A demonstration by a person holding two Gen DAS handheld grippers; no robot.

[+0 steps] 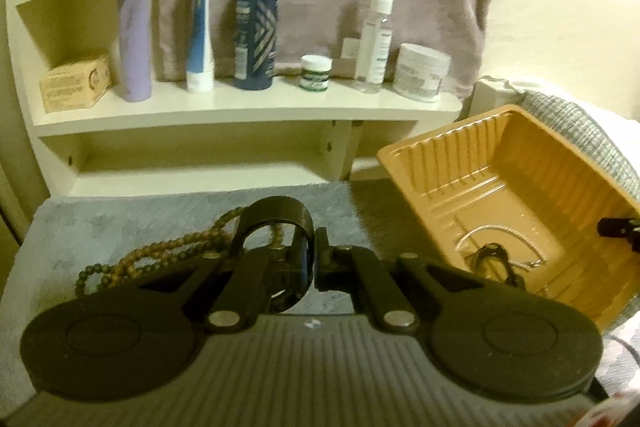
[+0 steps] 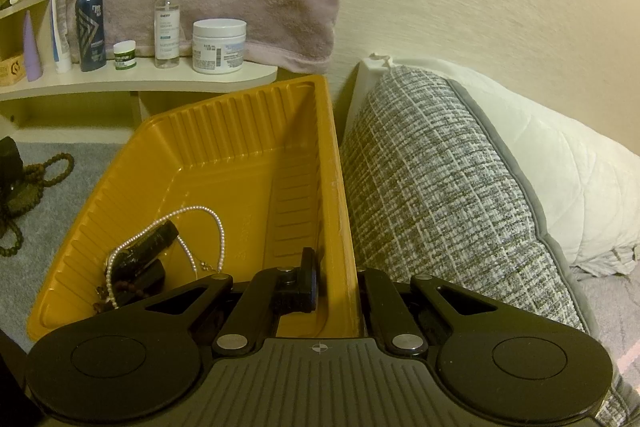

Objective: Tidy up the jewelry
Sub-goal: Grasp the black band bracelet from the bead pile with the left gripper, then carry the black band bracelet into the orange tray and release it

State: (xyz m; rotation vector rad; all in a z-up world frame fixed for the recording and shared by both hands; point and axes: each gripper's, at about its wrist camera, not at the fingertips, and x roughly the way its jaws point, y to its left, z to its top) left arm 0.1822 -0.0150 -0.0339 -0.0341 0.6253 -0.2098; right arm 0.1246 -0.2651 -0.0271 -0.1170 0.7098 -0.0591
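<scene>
On the grey fleece mat, left of the orange plastic tray, a brown beaded necklace lies in loose loops. Just right of those beads, the left gripper has its jaws pressed together on a black ribbed cuff bracelet, pinching the band's right side. The cuff stands on edge, its open ring facing the camera and its top arching above the fingertips.

Right of the cuff, the tray sits tilted, its long axis running from the near right up toward the shelf. Inside it, at the near end, lie 1 white pearl strand curved in an arc, dark bracelets bunched under it, and a short run of dark beads.

At the tray's right wall, the right gripper is clamped on the rim, 1 finger inside the tray and 1 outside. Right of the tray leans a grey woven pillow.
</scene>
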